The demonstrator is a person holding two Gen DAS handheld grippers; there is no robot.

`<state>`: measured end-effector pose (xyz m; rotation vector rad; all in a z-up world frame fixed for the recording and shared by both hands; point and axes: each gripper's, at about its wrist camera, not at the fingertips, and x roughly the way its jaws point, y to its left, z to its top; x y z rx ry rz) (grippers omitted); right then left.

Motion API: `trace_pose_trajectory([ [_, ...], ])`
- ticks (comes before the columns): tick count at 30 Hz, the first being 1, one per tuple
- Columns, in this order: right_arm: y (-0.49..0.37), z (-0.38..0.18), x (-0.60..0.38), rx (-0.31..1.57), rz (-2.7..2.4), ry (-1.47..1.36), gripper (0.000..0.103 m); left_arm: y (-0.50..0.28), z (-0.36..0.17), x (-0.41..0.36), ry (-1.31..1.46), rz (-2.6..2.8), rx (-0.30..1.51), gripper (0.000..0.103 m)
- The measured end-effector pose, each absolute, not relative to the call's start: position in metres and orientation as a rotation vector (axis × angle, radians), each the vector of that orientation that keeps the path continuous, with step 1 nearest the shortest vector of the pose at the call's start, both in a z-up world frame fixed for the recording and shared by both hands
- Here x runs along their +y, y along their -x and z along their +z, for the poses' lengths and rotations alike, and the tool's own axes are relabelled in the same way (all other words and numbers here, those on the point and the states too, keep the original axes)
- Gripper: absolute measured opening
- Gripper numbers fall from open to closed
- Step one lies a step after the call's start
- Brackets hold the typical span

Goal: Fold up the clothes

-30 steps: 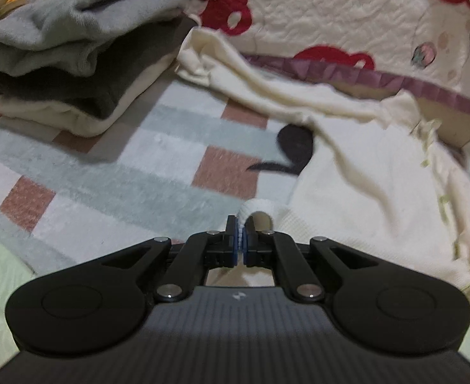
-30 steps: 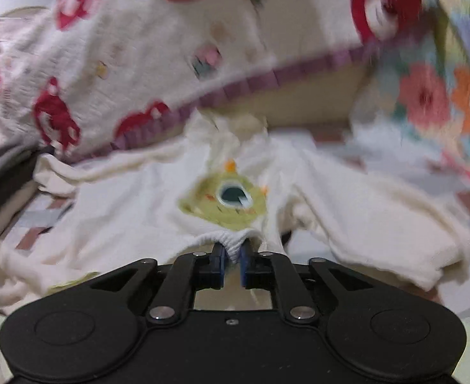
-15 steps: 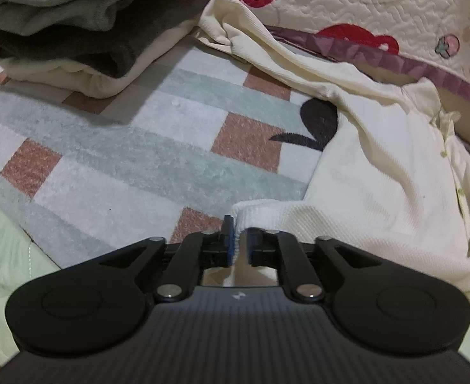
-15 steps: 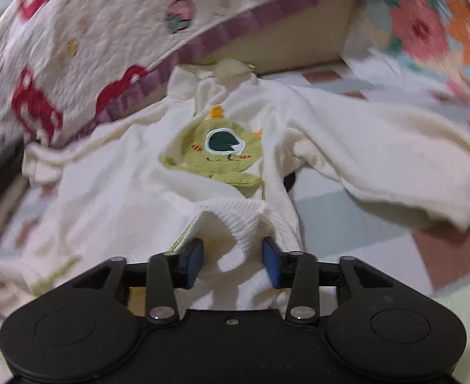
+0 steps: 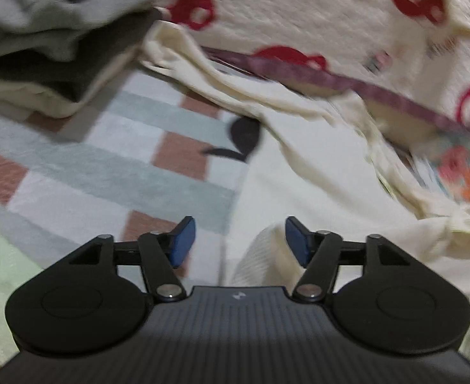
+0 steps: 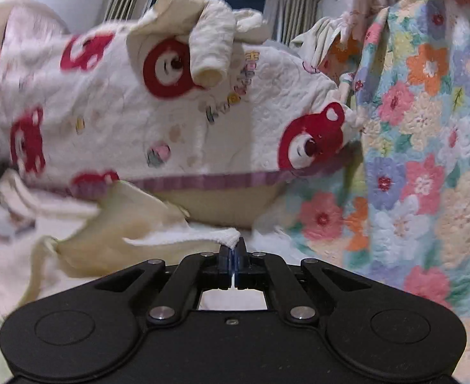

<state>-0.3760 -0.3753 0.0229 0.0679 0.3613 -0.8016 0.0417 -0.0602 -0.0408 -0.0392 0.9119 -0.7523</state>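
The cream top (image 5: 315, 172) lies spread on the checked blanket (image 5: 113, 172), running from a sleeve near the blanket's far left, beside the pile of folded clothes (image 5: 49, 41), across to the right and down toward the near edge. Its long axis runs left-far to right-near.

The left gripper (image 5: 238, 240) has its blue pads wide apart, holding nothing. A ribbed edge of the top sits just ahead of it, nearer the right-hand pad.

The right gripper (image 6: 233, 251) is pinched together on a corner of the cream top (image 6: 177, 235), lifted so the cloth trails away to its left and down.

In my judgement the coming fold turns on that held corner: the body of the top lies left of the right gripper, and the left gripper is the nearer one to the loose ribbed edge.
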Motion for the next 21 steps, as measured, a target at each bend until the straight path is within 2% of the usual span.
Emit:
trace_pose_trajectory([
  [7,0.398,-0.024,-0.418,0.463,-0.776,-0.333,0.002,-0.008,-0.066,-0.107,-0.303,-0.808,0.941,0.065],
  [18,0.405,-0.065,-0.423,0.484,-0.698,-0.447,0.008,-0.040,-0.088,-0.104,-0.169,-0.637,1.018,0.067],
  [19,0.404,-0.068,-0.423,0.487,-0.692,-0.443,0.009,-0.040,-0.089,-0.105,-0.174,-0.637,1.014,0.060],
  [20,0.403,-0.070,-0.423,0.491,-0.686,-0.438,0.013,-0.038,-0.088,-0.106,-0.178,-0.642,1.011,0.028],
  [21,0.402,-0.074,-0.423,0.496,-0.689,-0.435,0.026,-0.037,-0.086,-0.108,-0.182,-0.653,1.011,0.011],
])
